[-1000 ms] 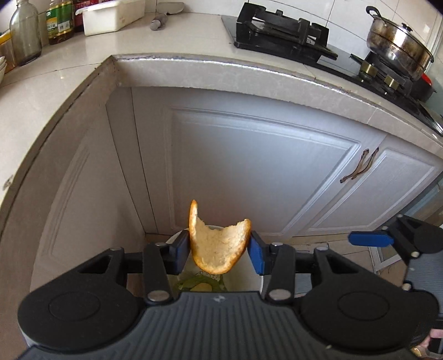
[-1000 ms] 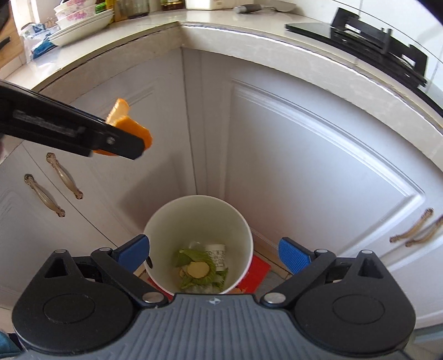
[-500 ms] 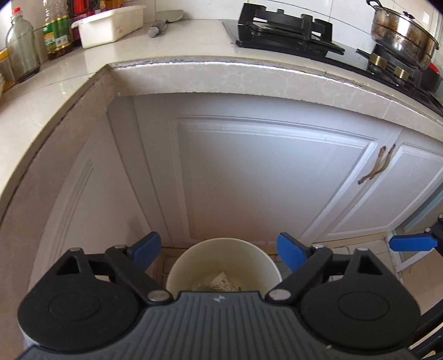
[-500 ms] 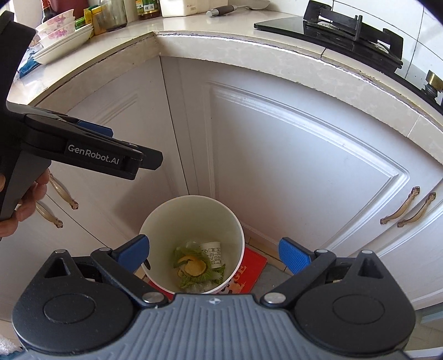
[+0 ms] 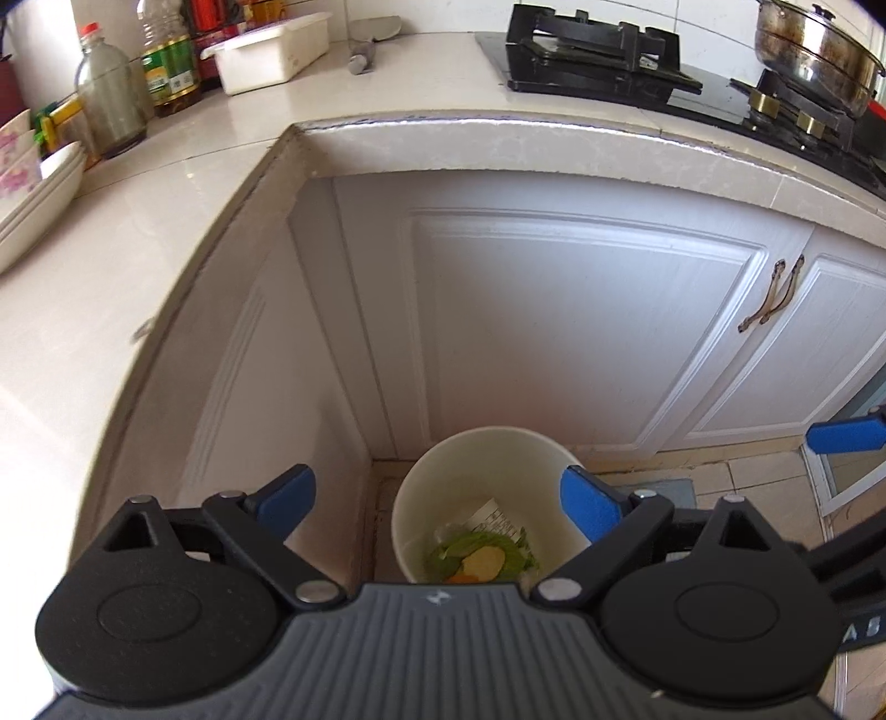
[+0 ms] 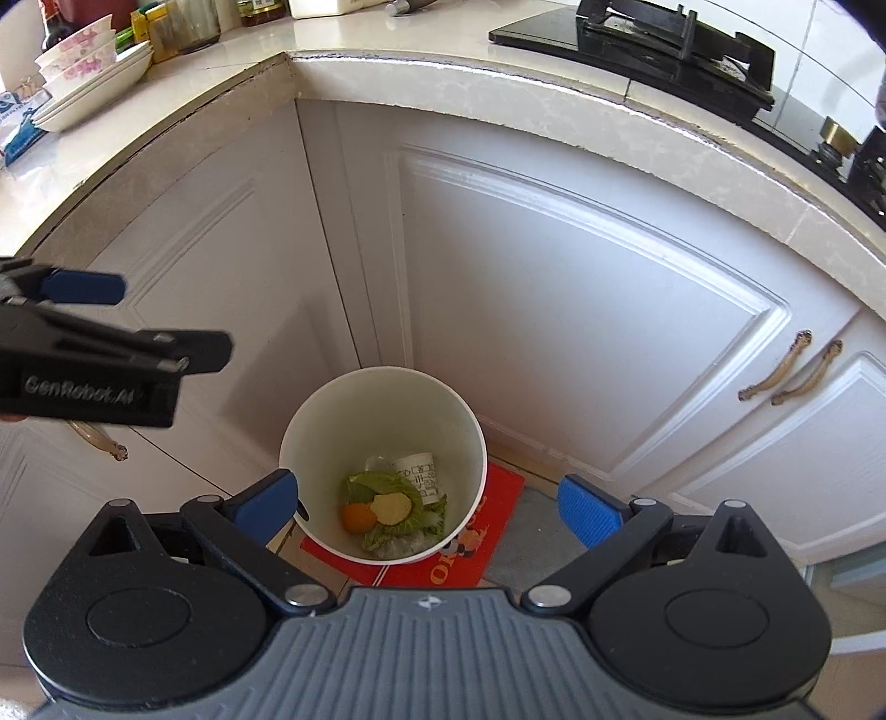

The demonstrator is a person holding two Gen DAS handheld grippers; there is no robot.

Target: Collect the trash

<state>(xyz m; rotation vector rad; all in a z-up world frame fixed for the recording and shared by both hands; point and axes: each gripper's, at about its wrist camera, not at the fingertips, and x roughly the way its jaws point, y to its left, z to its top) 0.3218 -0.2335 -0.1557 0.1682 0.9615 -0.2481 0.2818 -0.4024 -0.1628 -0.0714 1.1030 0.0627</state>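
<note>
A white trash bin (image 5: 421, 487) (image 6: 470, 421) stands on the floor in the cabinet corner. Inside lie green leaves (image 6: 382, 487), an orange peel (image 6: 359, 517), a pale peel piece (image 6: 391, 508) and a small white labelled cup (image 6: 422, 475). My left gripper (image 5: 437, 498) is open and empty above the bin; it also shows at the left of the right wrist view (image 6: 83, 288). My right gripper (image 6: 426, 504) is open and empty above the bin; one blue fingertip (image 5: 847, 436) shows in the left wrist view.
White cabinet doors (image 6: 581, 310) with bronze handles (image 6: 789, 374) surround the bin. A red mat (image 6: 476, 559) lies under it. The counter (image 5: 83, 288) holds bottles (image 5: 111, 94), stacked bowls (image 5: 33, 183), a white box (image 5: 271, 52), a gas stove (image 5: 598, 50) and a steel pot (image 5: 814, 50).
My left gripper opened and let the orange peel fall into the bin. It then drew back and up. My right gripper shifted a little above the bin.
</note>
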